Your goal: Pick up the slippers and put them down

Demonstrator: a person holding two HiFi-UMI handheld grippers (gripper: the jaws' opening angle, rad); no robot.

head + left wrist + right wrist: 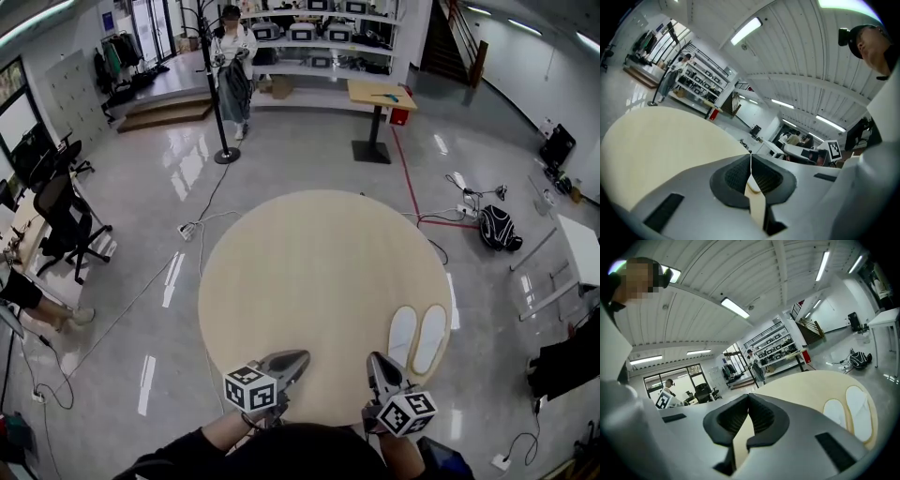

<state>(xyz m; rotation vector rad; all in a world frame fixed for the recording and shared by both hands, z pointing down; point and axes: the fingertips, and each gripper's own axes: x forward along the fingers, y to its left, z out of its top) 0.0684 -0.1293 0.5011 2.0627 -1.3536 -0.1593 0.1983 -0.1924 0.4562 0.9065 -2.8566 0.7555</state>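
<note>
A pair of white slippers (418, 337) lies side by side on the round beige table (309, 262), near its right front edge; the same slippers (853, 412) show at the right in the right gripper view. My left gripper (302, 357) hovers over the table's front edge, left of the slippers, jaws shut with nothing between them. My right gripper (375, 360) hangs just in front and to the left of the slippers, also shut and empty. Both grippers (750, 157) (749, 397) point nearly level across the table.
A person (233, 66) stands by a coat stand (225, 150) at the back. A small wooden desk (380, 94) and shelves stand behind. Office chairs (66, 220) are at left; a black backpack (497, 228) and cables lie on the floor at right.
</note>
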